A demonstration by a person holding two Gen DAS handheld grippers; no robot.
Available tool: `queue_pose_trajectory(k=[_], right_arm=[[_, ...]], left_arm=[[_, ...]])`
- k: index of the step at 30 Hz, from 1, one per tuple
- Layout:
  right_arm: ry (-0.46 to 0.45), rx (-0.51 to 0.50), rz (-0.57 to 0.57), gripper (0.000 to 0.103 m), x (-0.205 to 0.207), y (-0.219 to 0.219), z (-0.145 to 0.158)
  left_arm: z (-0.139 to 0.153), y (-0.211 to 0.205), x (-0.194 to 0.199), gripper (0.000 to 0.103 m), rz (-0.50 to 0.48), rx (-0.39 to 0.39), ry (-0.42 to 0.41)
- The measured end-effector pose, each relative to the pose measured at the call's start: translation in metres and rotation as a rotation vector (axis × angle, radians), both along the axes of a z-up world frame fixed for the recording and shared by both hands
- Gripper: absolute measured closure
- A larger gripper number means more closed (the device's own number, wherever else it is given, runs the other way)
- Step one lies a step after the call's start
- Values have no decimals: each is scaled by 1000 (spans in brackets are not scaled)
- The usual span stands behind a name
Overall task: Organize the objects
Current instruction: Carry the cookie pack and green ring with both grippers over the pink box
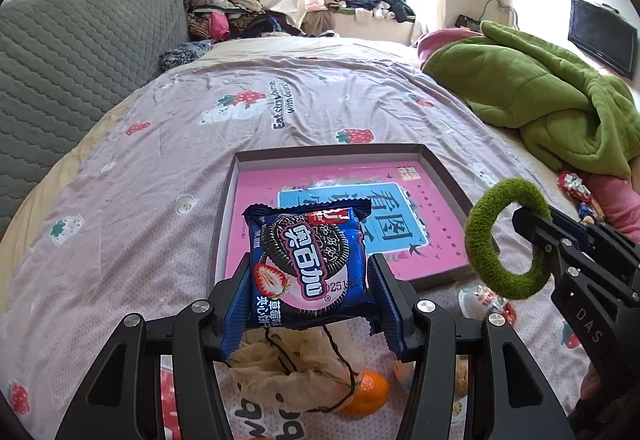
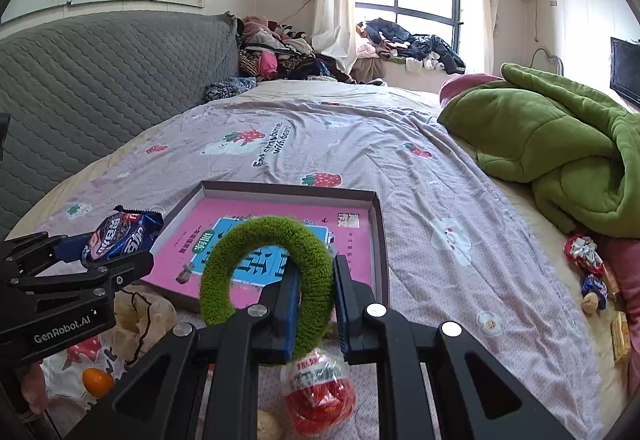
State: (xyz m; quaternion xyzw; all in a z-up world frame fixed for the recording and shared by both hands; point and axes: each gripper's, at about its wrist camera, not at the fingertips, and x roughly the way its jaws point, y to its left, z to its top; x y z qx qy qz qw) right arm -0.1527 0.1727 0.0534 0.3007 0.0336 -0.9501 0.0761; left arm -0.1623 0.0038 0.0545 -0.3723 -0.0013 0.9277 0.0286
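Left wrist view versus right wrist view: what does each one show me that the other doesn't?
Only the left wrist view shows the printed front of the blue Oreo cookie packet clamped in the left gripper, and the whole orange tangerine.

Only the right wrist view shows the red-and-white wrapped egg-shaped sweet below the right gripper in full, and the yellow packet at the bed's right edge.

Both show the green fuzzy ring, the shallow box with the pink book and the green blanket.

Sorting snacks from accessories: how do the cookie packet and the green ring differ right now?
The cookie packet is flat, glossy blue and printed; the green ring is fuzzy, plain, with an open middle. The left gripper holds the packet, the right gripper the ring. Both are held above the bed near the pink-lined box.
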Motion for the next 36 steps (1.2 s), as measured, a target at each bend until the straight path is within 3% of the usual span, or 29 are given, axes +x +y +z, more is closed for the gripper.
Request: queue_pose_trajectory(k=[12, 28, 36], right_arm=[[8, 37, 2, 87, -30, -3, 0], [-121, 34, 40, 87, -76, -3, -33], [-177, 79, 53, 87, -91, -9, -52]], left_arm=[[-7, 1, -31, 46, 13, -14, -45], [-31, -6, -75, 46, 24, 11, -164], [-52, -9, -98, 46, 26, 11, -271]])
